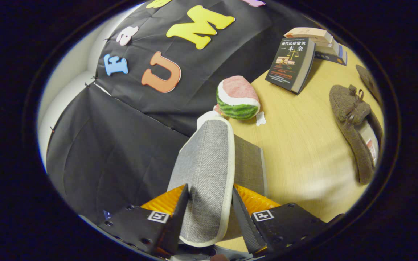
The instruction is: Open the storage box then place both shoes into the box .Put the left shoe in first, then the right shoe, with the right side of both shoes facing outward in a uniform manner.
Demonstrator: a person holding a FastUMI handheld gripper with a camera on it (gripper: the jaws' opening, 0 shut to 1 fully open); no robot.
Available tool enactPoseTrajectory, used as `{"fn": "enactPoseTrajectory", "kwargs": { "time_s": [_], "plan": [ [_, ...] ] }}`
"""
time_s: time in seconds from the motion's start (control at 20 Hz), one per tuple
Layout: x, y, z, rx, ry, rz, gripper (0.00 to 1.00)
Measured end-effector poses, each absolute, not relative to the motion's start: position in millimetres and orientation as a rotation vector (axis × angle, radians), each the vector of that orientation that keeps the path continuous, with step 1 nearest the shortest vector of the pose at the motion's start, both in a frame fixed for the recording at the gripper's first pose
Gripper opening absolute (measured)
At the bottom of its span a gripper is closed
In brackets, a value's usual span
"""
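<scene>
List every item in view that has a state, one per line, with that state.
Tool: shut on the lid.
Grey fabric storage box lid with white trim: lifted, held between the fingers.
Grey fabric storage box: under the raised lid, opening.
Brown fuzzy shoe with a bow: on the wooden table, outside the box.
Watermelon-slice toy: resting on the table.
Dark book: closed, leaning on stacked books.

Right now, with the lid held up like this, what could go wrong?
1. The gripper pinches only the edge of the grey fabric box lid with white trim; it may slip and fall shut.
2. The lid swings toward the plush watermelon slice close behind it, so it might knock it.
</scene>
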State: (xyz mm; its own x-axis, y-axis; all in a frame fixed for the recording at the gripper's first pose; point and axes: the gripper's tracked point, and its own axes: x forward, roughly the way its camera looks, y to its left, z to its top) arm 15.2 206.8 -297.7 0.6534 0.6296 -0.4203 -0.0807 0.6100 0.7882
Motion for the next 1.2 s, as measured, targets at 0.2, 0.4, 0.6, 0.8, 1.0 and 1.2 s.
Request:
{"fn": "enactPoseTrajectory", "kwargs": {
  "time_s": [0.2,0.4,0.6,0.8,1.0,1.2],
  "plan": [
    [15,197,-288,0.818,0.772,0.446,0.08],
    [19,203,-266,0.747,0.745,0.48,0.0],
    [20,213,-223,0.656,0.694,0.547,0.0],
    [17,242,-171,0.552,0.637,0.637,0.0],
    [18,283,-136,0.458,0.604,0.707,0.0],
    [21,330,-115,0.393,0.586,0.755,0.0]
  ]
}}
